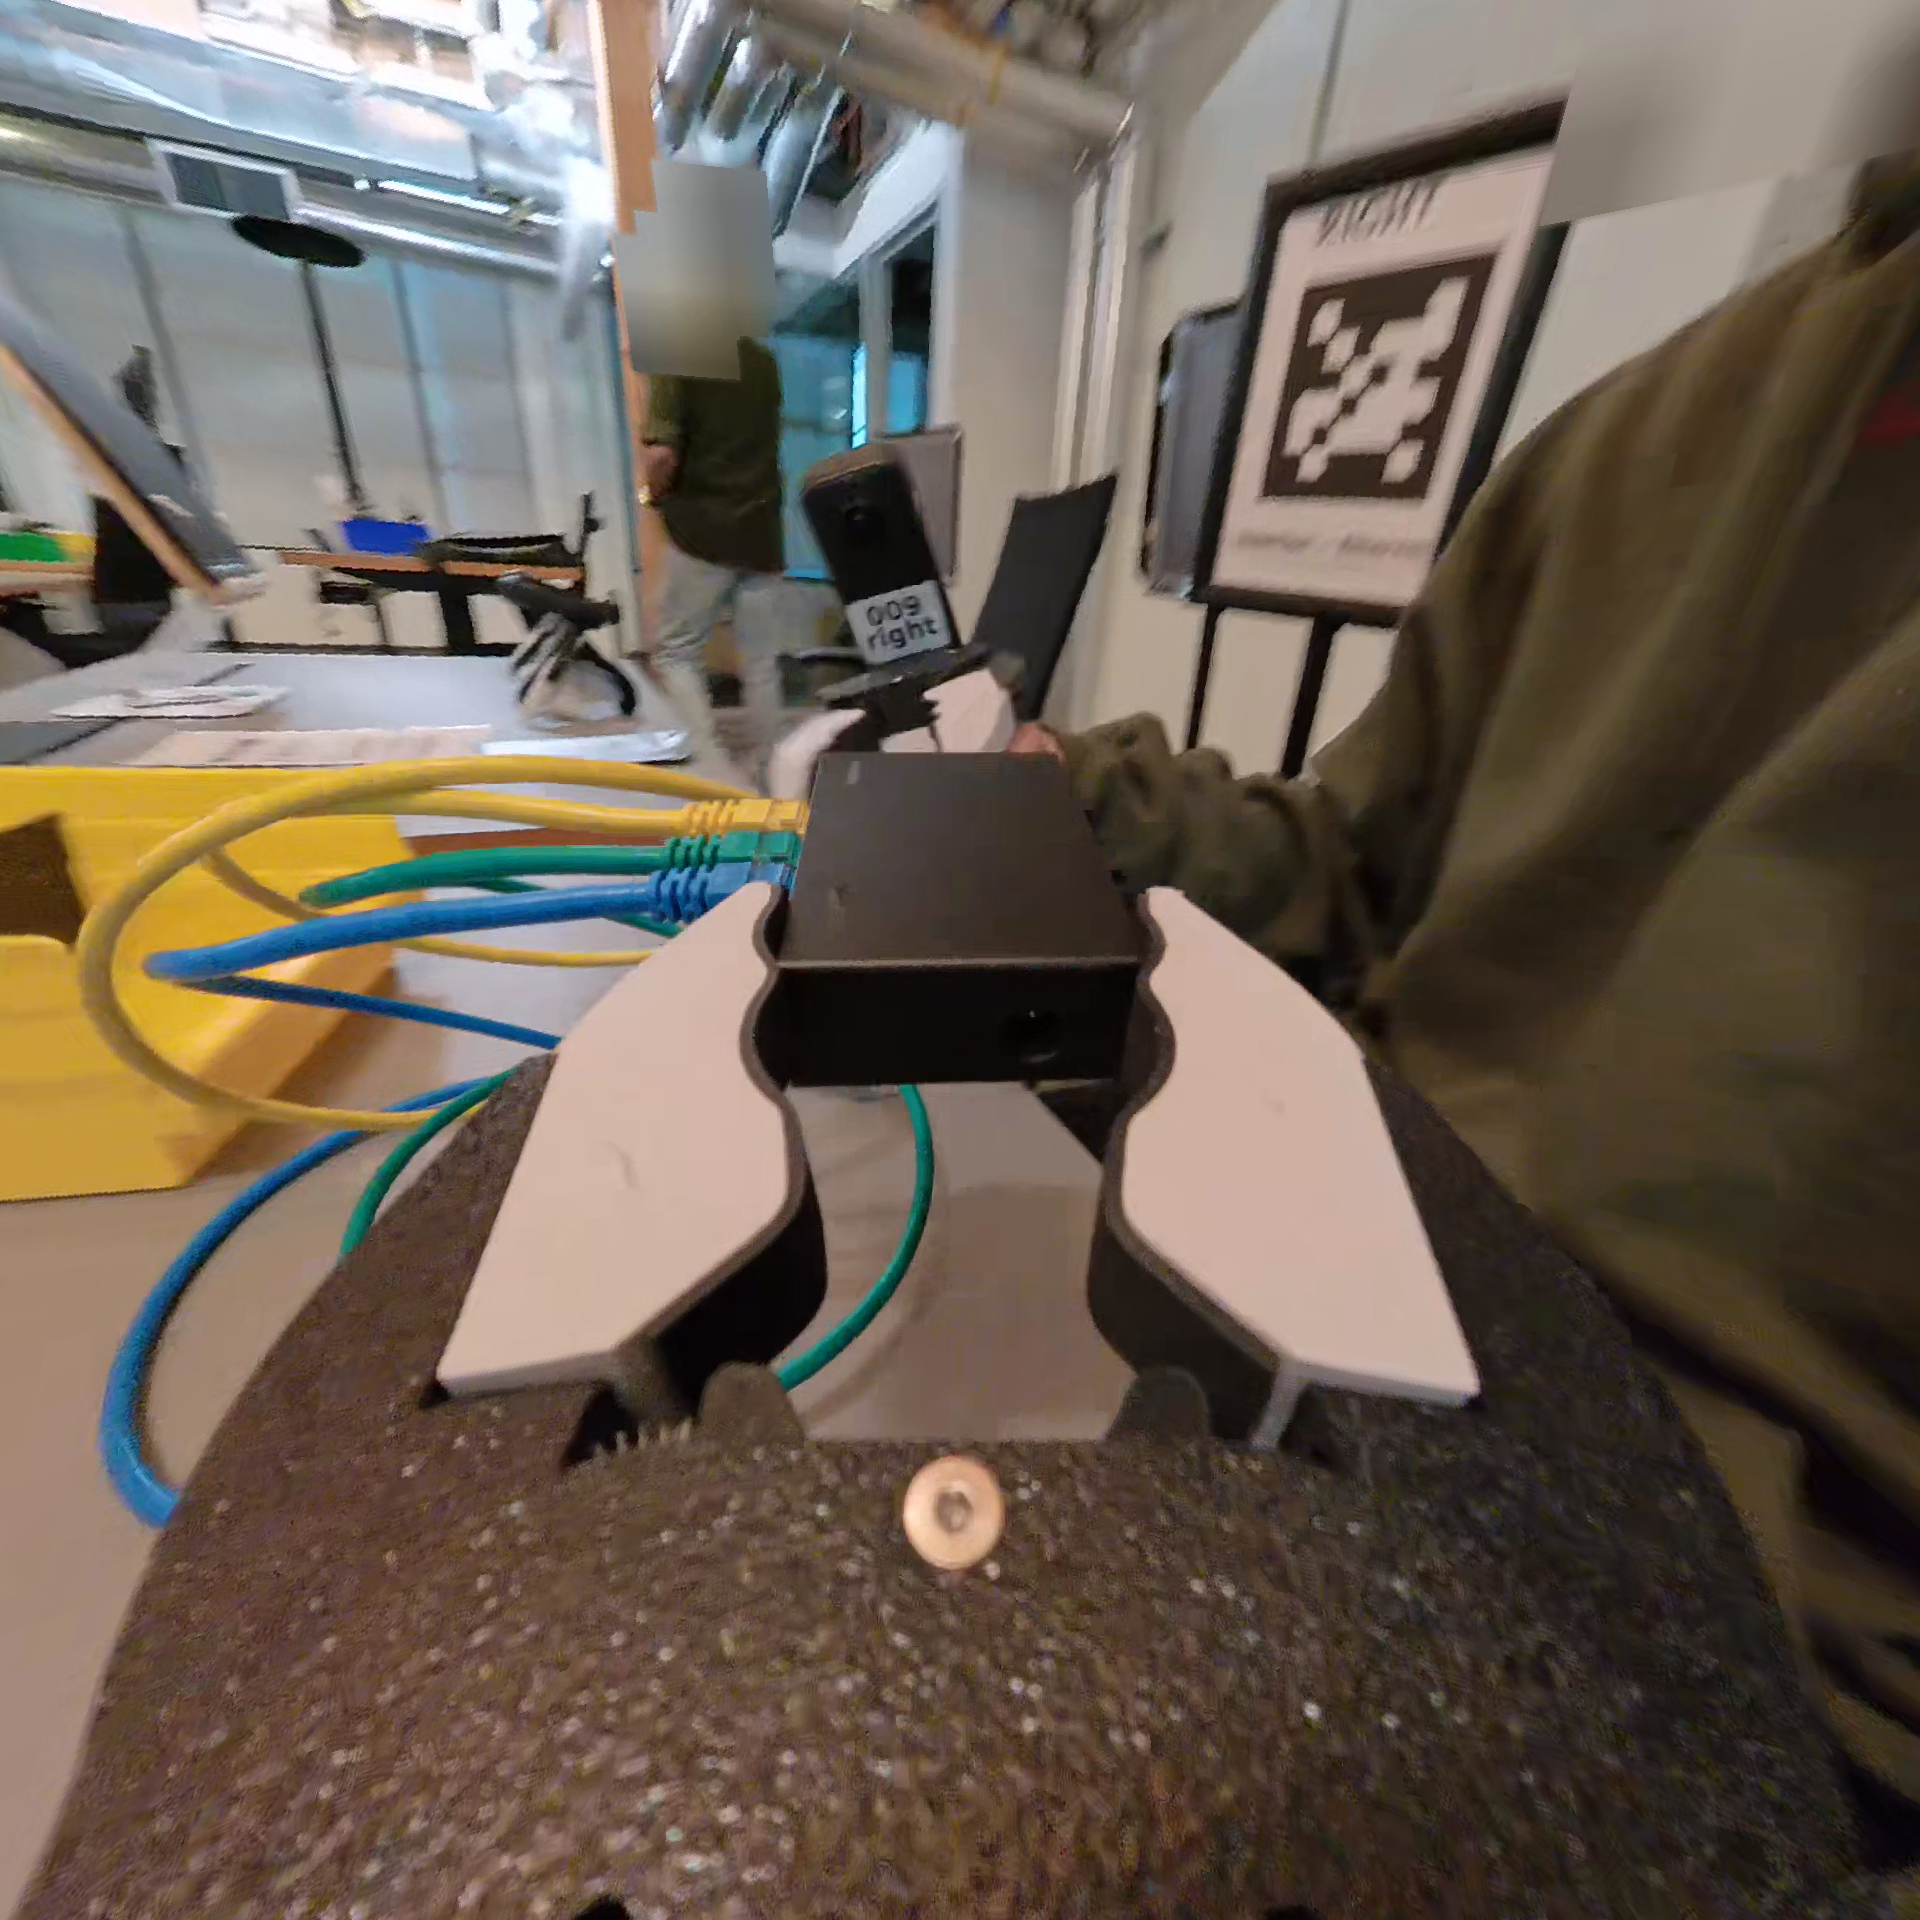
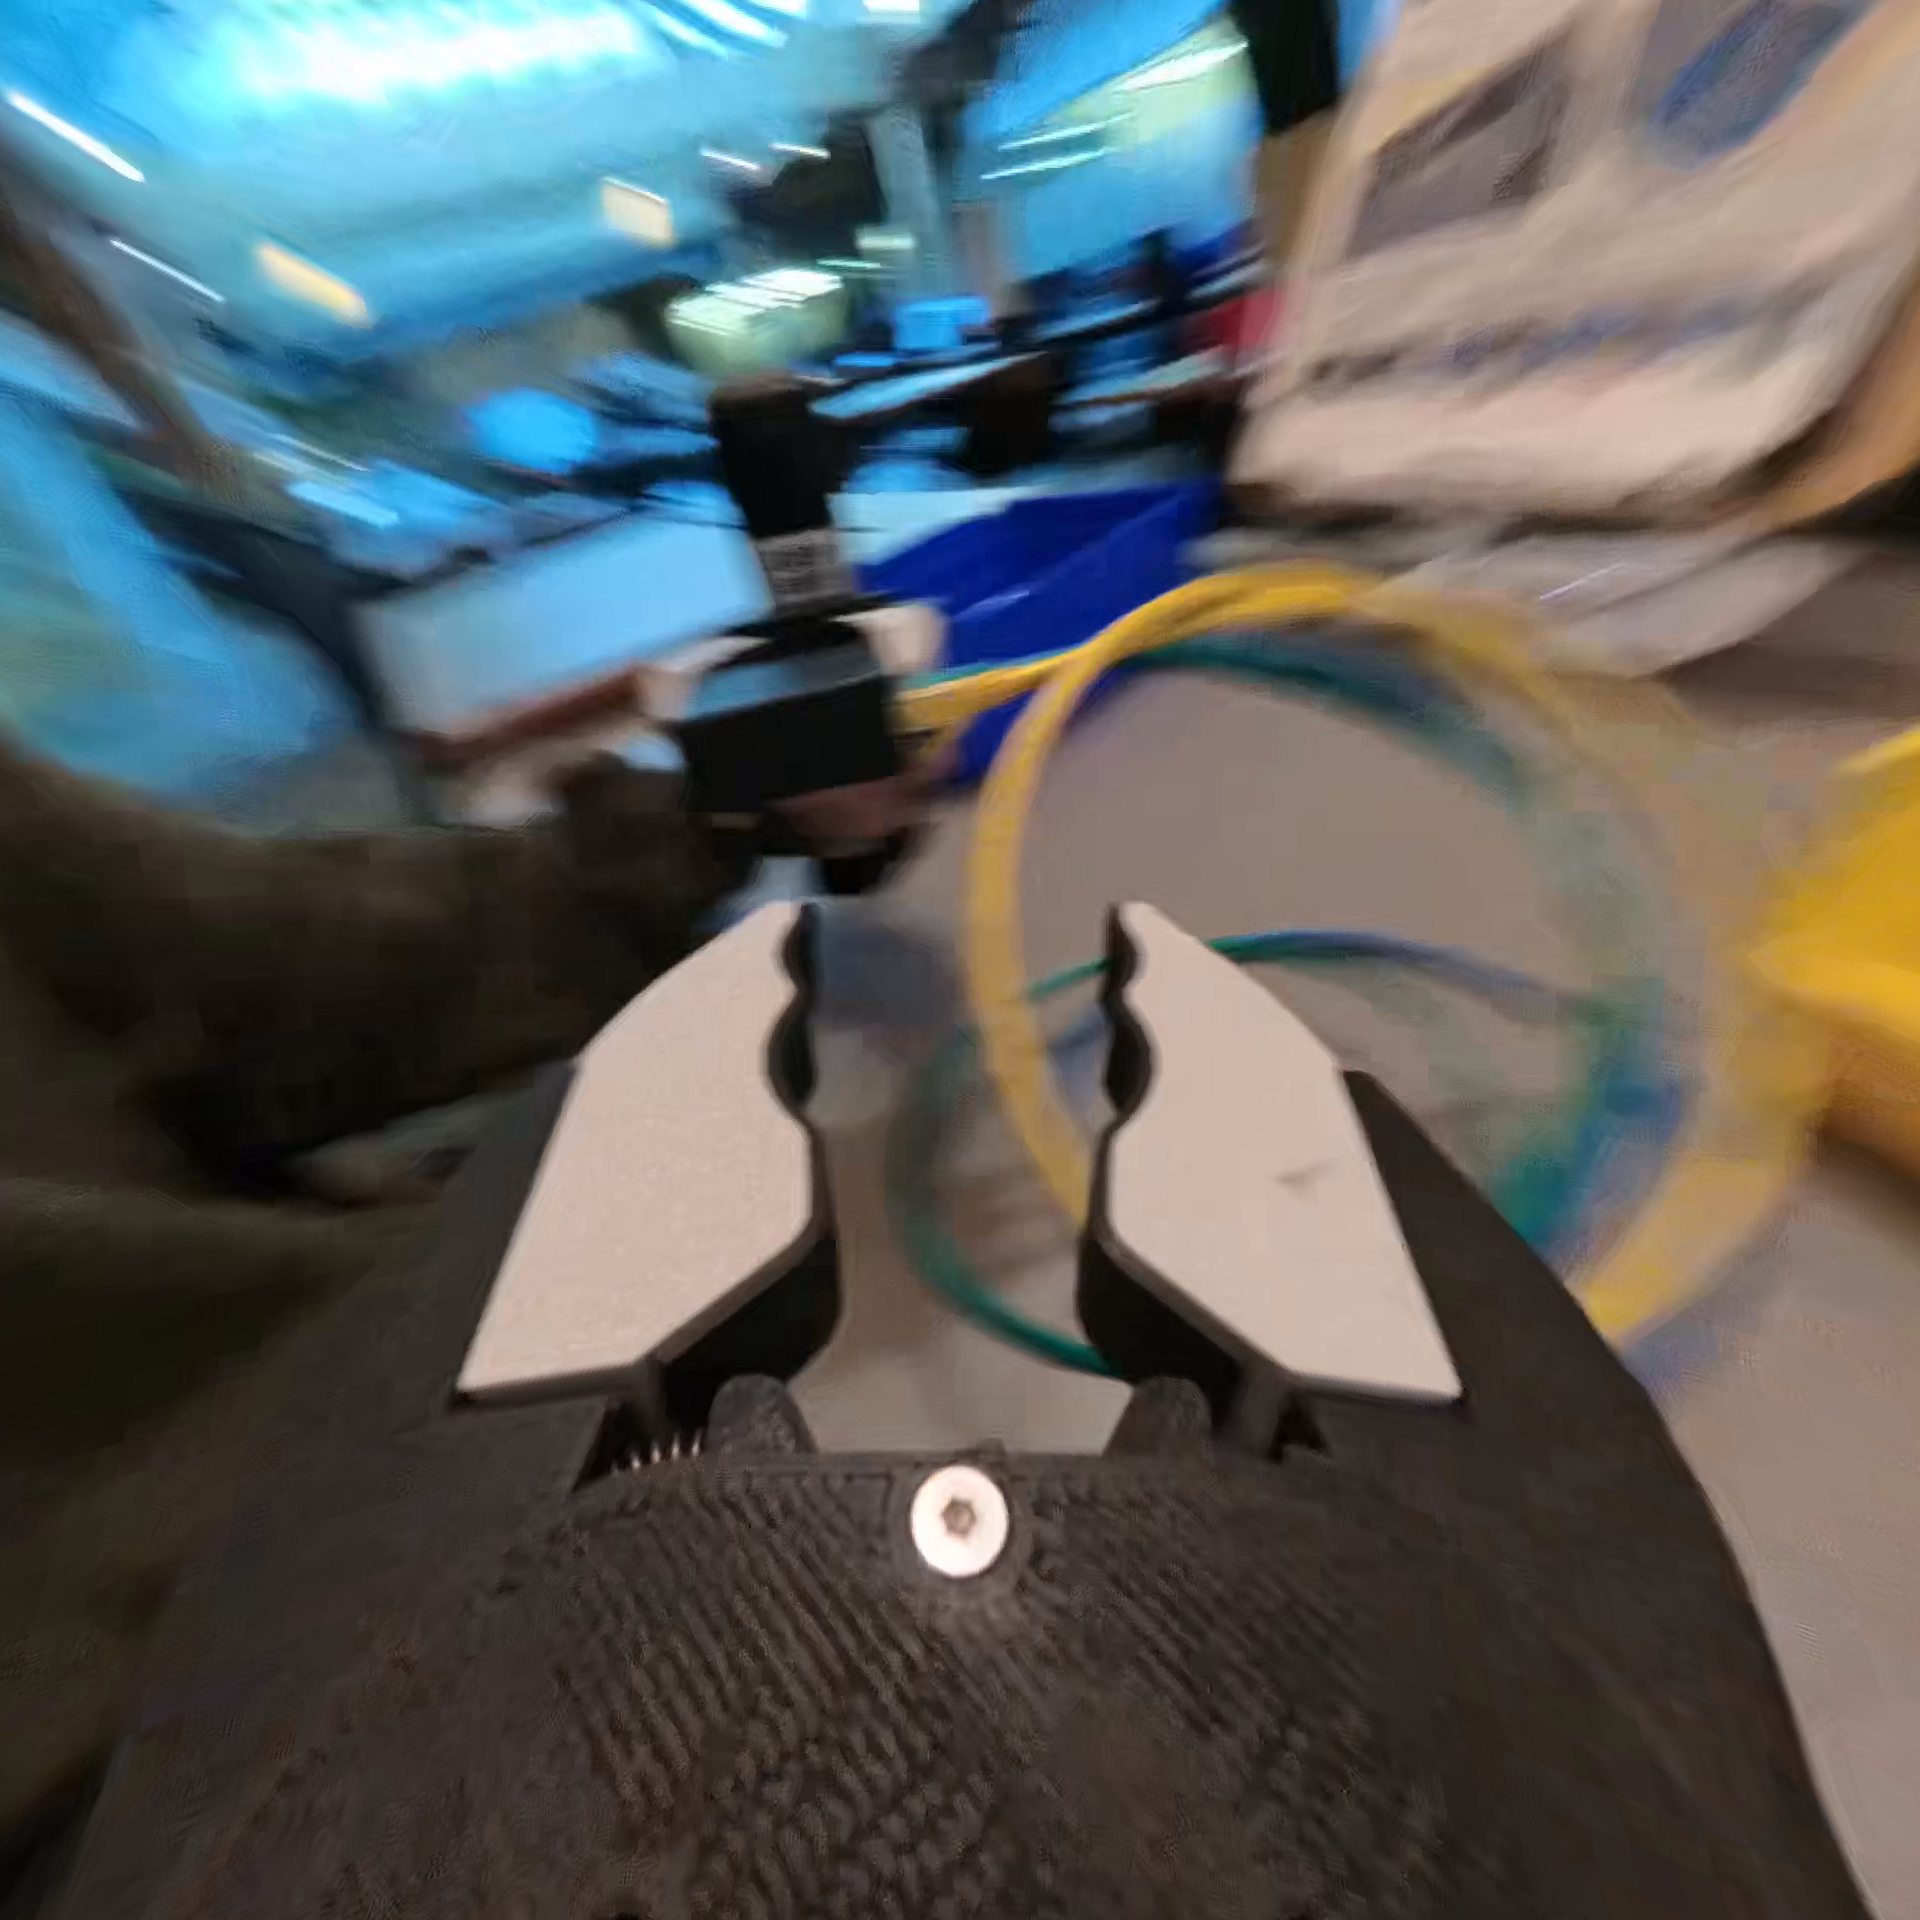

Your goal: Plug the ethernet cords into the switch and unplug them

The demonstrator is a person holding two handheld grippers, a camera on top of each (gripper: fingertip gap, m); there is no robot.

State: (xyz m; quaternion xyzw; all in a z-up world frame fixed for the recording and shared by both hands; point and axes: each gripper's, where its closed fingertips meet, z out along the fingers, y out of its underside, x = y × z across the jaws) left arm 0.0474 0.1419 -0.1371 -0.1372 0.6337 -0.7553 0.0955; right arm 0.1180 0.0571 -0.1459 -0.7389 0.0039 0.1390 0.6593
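Observation:
My left gripper (image 1: 956, 914) is shut on the near end of a black switch (image 1: 935, 862) and holds it above the table. A yellow cord (image 1: 717, 816), a green cord (image 1: 707, 854) and a blue cord (image 1: 686, 894) are plugged side by side into the switch's left face and loop down to the table. My right gripper (image 2: 961, 925) is open and empty, above the cord loops; its view is blurred. The switch (image 2: 784, 722) shows there farther off, held by the left gripper. The right gripper also shows beyond the switch in the left wrist view (image 1: 925, 717).
A yellow bin (image 1: 125, 997) stands on the table at the left, and shows at the right edge of the right wrist view (image 2: 1849, 1018). An olive sleeve (image 1: 1610, 831) fills the right. A person (image 1: 717, 488) stands behind the table. A framed sign (image 1: 1371, 384) stands on a stand.

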